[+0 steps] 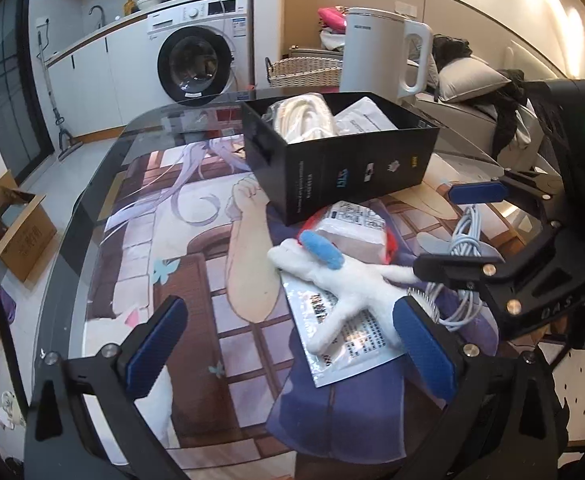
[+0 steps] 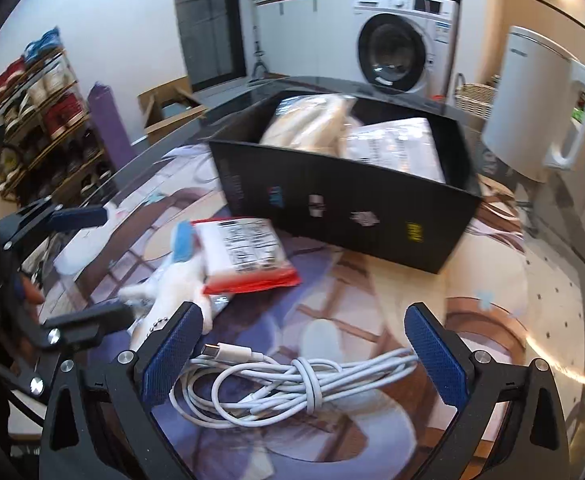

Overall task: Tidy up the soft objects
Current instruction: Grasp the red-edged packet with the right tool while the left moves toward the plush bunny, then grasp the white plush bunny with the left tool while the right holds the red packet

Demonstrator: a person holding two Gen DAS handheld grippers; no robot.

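A white plush toy with a blue ear [image 1: 344, 284] [image 2: 176, 280] lies on the table mat, over a silver printed pouch [image 1: 344, 340]. A red-edged packet [image 1: 362, 226] [image 2: 244, 254] lies beside it. A coiled white cable [image 2: 292, 388] [image 1: 464, 264] lies between the fingers of my right gripper [image 2: 304, 360], which is open just above it. My left gripper [image 1: 292, 348] is open and empty, with its right finger next to the plush. The black box [image 1: 344, 156] [image 2: 344, 200] holds a bagged white cord [image 1: 304, 118] and a white packet [image 2: 396, 146].
A white kettle [image 1: 384, 56] [image 2: 540, 100] stands behind the box. The glass table edge [image 1: 76, 208] runs at the left. A cardboard box [image 1: 12, 224], a washing machine [image 1: 200, 56] and a wicker basket [image 1: 304, 72] stand on the floor beyond. A shoe rack [image 2: 40, 112] is on the far left.
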